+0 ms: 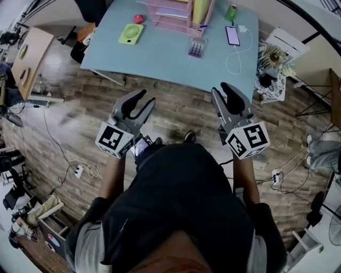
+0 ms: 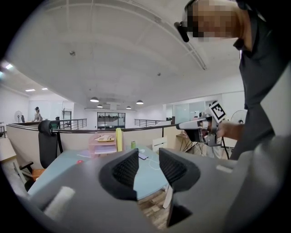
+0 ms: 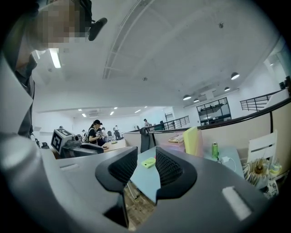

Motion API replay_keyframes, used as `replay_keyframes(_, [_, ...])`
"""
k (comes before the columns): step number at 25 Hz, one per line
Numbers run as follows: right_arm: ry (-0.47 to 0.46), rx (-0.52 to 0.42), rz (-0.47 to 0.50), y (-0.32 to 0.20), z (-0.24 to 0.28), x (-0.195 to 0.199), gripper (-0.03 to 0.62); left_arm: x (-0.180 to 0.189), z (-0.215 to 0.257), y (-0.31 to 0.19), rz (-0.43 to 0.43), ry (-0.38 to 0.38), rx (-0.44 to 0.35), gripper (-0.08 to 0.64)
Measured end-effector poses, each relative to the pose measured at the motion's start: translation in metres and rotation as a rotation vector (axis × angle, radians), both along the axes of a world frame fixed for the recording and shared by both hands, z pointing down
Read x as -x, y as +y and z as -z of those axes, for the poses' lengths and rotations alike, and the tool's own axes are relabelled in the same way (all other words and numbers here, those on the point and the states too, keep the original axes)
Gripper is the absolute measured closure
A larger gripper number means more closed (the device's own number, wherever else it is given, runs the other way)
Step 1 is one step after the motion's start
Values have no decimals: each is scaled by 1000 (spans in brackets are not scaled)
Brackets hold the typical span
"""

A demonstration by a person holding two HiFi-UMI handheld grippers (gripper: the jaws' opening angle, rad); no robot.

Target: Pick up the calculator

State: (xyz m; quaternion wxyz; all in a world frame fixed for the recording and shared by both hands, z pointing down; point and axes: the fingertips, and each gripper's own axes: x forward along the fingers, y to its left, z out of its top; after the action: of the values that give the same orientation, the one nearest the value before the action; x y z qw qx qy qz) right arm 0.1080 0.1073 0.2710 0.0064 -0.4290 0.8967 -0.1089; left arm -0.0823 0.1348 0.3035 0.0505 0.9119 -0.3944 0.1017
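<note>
The calculator [image 1: 196, 49], small and lilac with rows of keys, lies on the pale blue table [image 1: 160, 56] just in front of the pink tray. Both grippers hang over the wooden floor, short of the table's near edge. My left gripper [image 1: 139, 102] is open and holds nothing, and in its own view the jaws [image 2: 148, 166] frame the table. My right gripper [image 1: 226, 91] is open too, empty, with its jaws [image 3: 146, 167] aimed at the table. I cannot make out the calculator in either gripper view.
A pink paper tray [image 1: 170, 13] with a yellow folder stands at the table's back. A lime green device [image 1: 131, 33], a red object [image 1: 138, 18], a phone [image 1: 233, 35] on a white cable and a green can [image 1: 230, 13] also lie there. Cables cross the floor [image 1: 80, 170].
</note>
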Motion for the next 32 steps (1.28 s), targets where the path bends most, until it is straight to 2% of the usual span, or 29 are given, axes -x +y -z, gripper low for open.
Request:
replay_keyframes(6, [-6,6,8,-9,-5,-21,486,-18,1,-7,7,-10,2,367])
replay_keyframes(13, [-24,36,-27,-16,-18,-32,486,-31,-1,-25,-42,-9,-6,367])
replay_keyframes(15, [-18,42,-45,-19,-19,-34,486,-34,-2,-32,-58,-3,13,367])
replay_keyframes(20, [6,47,-125,-26,-18,-42,486,-43,-4,-57,-140,17,17,367])
replay_keyframes(23, [15,47,-177,-33,-14,-43,486,-45,-3,-78,-200,39,-27,367])
replay_keyframes(27, [19,40,-228,-46,-12,-35,486,-44,6,-102,-257,47,-14,367])
replay_keyframes(32, [28,33,-293,-64,-5,-25,486,-34,5,-136,-327,60,-59,367])
